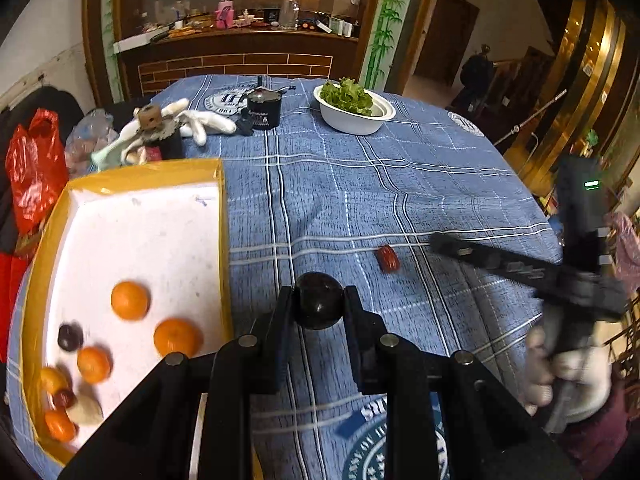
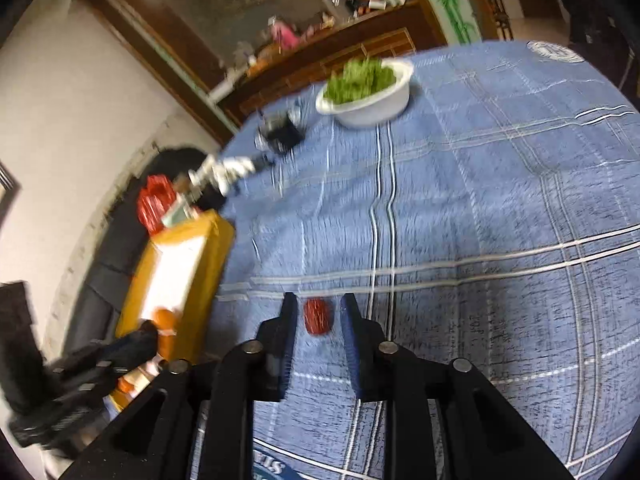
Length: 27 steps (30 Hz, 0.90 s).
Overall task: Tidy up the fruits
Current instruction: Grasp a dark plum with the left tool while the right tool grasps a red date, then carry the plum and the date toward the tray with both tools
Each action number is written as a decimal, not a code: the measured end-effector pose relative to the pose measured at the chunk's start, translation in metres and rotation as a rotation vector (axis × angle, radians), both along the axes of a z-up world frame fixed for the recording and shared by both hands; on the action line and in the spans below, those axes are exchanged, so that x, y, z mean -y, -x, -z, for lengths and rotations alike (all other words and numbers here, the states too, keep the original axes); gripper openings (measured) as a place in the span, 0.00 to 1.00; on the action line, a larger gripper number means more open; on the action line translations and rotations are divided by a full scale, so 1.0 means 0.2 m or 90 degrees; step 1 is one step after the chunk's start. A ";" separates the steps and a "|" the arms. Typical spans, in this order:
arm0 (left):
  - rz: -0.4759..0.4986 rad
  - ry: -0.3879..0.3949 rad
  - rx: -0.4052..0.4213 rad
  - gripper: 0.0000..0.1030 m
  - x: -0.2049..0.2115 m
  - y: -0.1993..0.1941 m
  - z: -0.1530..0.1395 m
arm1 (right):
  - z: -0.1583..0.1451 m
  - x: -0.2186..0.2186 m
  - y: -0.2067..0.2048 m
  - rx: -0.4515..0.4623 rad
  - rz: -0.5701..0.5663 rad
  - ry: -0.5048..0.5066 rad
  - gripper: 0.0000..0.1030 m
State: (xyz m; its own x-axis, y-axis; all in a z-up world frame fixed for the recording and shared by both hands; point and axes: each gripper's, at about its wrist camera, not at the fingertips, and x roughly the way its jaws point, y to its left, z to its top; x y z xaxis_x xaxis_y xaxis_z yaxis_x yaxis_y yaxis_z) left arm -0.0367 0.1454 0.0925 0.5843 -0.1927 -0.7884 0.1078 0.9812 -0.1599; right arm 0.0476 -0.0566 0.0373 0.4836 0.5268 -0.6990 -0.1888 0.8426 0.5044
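Note:
My left gripper is shut on a dark round plum and holds it above the blue checked tablecloth, just right of the yellow-rimmed white tray. The tray holds several oranges, a dark plum and other small fruits. A red date lies on the cloth ahead. In the right wrist view the date lies between the fingers of my open right gripper, untouched by them. The right gripper also shows in the left wrist view.
A white bowl of green lettuce stands at the table's far side. A black jar, white gloves and a small clutter pile sit behind the tray. A red plastic bag hangs left of the table.

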 end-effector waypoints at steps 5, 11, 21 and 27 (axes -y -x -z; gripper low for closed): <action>-0.015 0.023 -0.006 0.23 -0.02 0.10 0.02 | 0.09 -0.14 -0.05 0.016 -0.003 0.069 0.30; -0.028 0.046 -0.020 0.23 -0.04 0.14 0.07 | 0.13 -0.27 -0.07 0.023 -0.017 0.129 0.25; -0.007 0.062 -0.008 0.23 0.02 0.25 0.10 | 0.01 -0.08 0.25 0.060 0.011 0.106 0.20; 0.048 0.104 0.000 0.23 0.15 0.30 0.10 | -0.08 0.15 0.64 0.087 0.069 0.063 0.20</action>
State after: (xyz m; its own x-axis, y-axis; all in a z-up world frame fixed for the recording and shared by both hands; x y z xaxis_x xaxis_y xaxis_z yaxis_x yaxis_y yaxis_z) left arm -0.0975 0.1162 0.0716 0.5631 -0.3614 -0.7432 0.1802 0.9314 -0.3164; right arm -0.0795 -0.0874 0.0538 0.6278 0.3981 -0.6689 -0.1553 0.9061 0.3935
